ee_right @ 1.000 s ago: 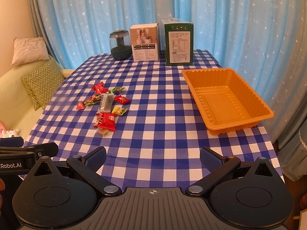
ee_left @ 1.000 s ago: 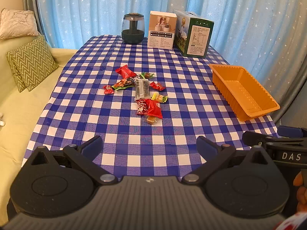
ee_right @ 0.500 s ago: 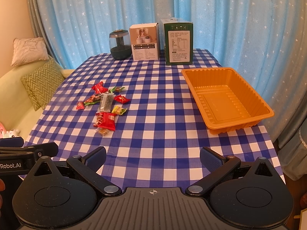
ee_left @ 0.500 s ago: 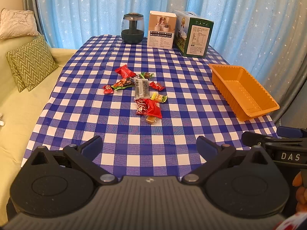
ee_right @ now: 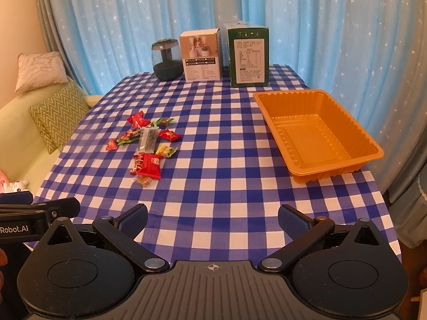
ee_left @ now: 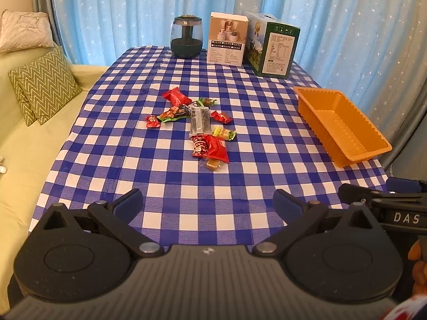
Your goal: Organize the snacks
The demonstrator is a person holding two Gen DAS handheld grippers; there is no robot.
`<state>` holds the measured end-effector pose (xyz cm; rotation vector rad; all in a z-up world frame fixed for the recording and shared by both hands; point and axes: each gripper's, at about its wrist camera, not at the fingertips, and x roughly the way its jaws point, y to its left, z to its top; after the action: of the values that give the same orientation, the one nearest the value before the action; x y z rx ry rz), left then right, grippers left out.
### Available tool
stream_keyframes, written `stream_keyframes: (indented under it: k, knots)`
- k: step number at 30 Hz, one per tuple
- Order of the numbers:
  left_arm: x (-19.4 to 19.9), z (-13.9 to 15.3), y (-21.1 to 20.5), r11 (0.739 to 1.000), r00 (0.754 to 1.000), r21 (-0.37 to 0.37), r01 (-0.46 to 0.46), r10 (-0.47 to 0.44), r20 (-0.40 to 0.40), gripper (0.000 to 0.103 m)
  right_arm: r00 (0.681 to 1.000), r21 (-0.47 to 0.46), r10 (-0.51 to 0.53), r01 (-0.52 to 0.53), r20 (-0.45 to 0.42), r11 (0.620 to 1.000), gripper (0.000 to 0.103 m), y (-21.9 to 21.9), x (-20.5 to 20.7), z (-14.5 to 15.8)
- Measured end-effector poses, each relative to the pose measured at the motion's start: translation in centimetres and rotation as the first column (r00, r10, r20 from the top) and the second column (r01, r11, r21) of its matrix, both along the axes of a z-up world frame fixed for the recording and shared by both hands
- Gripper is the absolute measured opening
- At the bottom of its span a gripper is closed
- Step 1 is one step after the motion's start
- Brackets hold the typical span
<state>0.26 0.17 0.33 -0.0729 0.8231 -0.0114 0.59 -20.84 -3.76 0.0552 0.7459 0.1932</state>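
Several wrapped snacks lie in a loose heap mid-table: a large red packet (ee_left: pixel 213 148) (ee_right: pixel 149 166), a clear grey bar (ee_left: pixel 200 121) (ee_right: pixel 147 140), a yellow-green candy (ee_left: pixel 224 133) (ee_right: pixel 166 150), small red candies (ee_left: pixel 174 96) (ee_right: pixel 137 119) and a caramel (ee_left: pixel 212 164) (ee_right: pixel 143 180). An empty orange tray (ee_left: pixel 373 157) (ee_right: pixel 336 169) sits at the table's right side. My left gripper (ee_left: pixel 208 205) hangs open over the near table edge, short of the heap. My right gripper (ee_right: pixel 212 220) is open too, near the front edge, between heap and tray.
A dark glass jar (ee_left: pixel 186 37) (ee_right: pixel 166 60), a white box (ee_left: pixel 226 43) (ee_right: pixel 201 54) and a green box (ee_left: pixel 272 48) (ee_right: pixel 249 54) stand along the far edge before blue curtains. A green sofa with cushions (ee_left: pixel 44 90) (ee_right: pixel 60 113) lies left.
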Motion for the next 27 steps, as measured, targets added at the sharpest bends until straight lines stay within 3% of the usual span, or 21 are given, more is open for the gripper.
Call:
stream_keyframes:
  k: [15, 27]
  knots:
    - [4.7, -3.6, 4.2, 0.999, 0.999, 0.012, -0.03, 0.03, -0.038, 0.103, 1.0, 0.019, 0.026, -0.026, -0.001, 0.999, 0.103, 2.3, 3.9, -2.7]
    - [10.1, -5.5, 8.0, 0.998, 0.998, -0.028, -0.058, 0.057, -0.021, 0.103, 0.997, 0.068, 0.083, -0.083, 0.01, 0.994, 0.102, 5.9, 9.6, -5.1]
